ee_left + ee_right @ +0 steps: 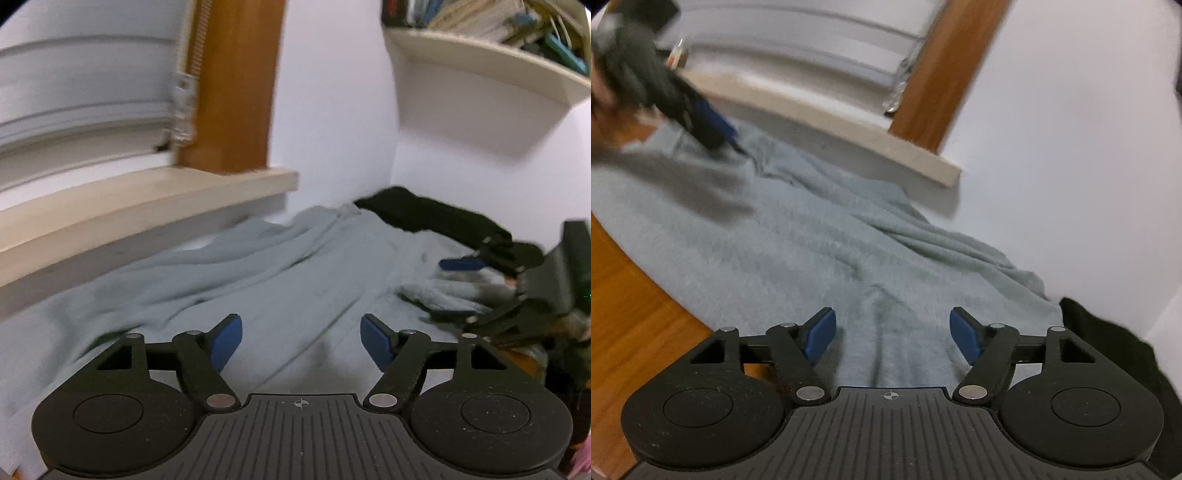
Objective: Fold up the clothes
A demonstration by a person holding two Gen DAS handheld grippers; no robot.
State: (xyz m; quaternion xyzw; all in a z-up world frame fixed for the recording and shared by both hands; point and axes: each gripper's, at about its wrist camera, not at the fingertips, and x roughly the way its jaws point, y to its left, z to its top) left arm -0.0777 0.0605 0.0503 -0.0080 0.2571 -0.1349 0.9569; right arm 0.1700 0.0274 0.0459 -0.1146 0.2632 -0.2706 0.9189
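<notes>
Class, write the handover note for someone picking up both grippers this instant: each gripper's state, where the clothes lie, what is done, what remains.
Left gripper: open, nothing between the pads, above the grey garment.
Right gripper: open, empty, over the same garment's near edge.
Grey garment: spread across the wooden table below the window sill, still creased, with a ridge running along it.
Black garment: bunched at the grey one's far end, by the wall.
Done: both grips released; no tidy fold visible.
Left: smooth and fold the grey garment, then the black one.

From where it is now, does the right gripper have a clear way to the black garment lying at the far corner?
Probably yes. The right gripper is open and holds nothing. The black garment lies just to its right, against the pale grey-green fleece garment, with nothing between them.
</notes>
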